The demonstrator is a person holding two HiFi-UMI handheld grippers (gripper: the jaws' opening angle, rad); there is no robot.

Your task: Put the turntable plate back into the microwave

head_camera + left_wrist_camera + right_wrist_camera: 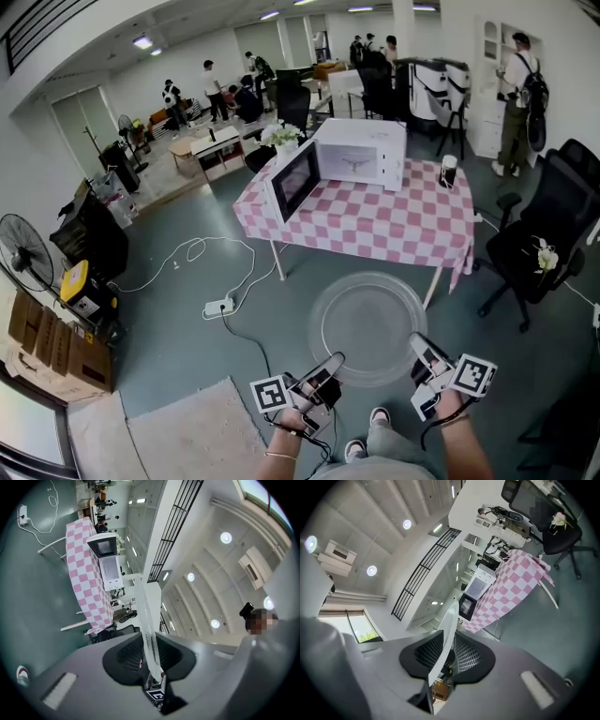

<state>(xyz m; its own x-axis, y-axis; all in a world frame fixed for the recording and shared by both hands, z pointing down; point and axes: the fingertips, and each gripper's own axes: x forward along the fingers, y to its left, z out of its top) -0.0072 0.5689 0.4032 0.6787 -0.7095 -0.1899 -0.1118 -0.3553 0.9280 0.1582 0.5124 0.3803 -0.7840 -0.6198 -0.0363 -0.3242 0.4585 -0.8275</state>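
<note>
Clear round glass turntable plate (367, 328) hangs above the floor (178, 319), rim pinched by left claw (328, 366) and right claw (422, 349), far from the open white microwave (361, 155); uneven pull might drop it.

The person's grey left gripper (330, 364), carrying a black-and-white marker cube, points forward from the left hand (292, 420) low in the head view. The matching right gripper (419, 345) points forward from the right hand (448, 405). Both bare forearms reach out ahead of the body. Each gripper's jaws are clamped on the rim of the round clear glass turntable plate (367, 323), one on each side, and the plate hangs between them.
</note>
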